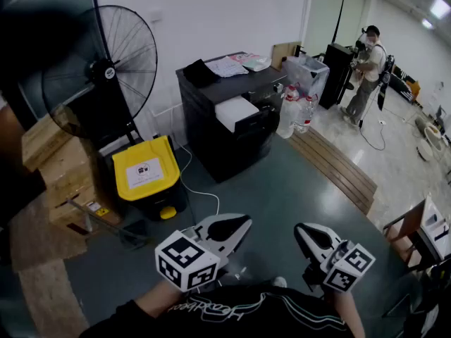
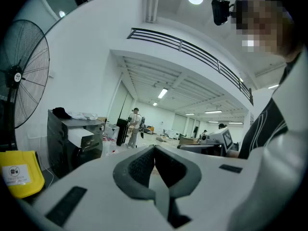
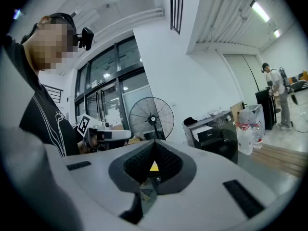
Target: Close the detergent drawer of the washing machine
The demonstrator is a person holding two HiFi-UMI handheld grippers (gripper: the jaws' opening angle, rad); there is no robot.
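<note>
Left tongs (image 1: 243, 224) and right tongs (image 1: 301, 232): both pinched together, empty, held low by the chest, probably just carried. White drawer (image 1: 236, 112) juts open from the dark washer (image 1: 225, 146), well apart across the floor. Approach comes first.

Three views, one room
Head view steeply down; gripper views low and level; all catch the washing machine (image 1: 225, 129).
</note>
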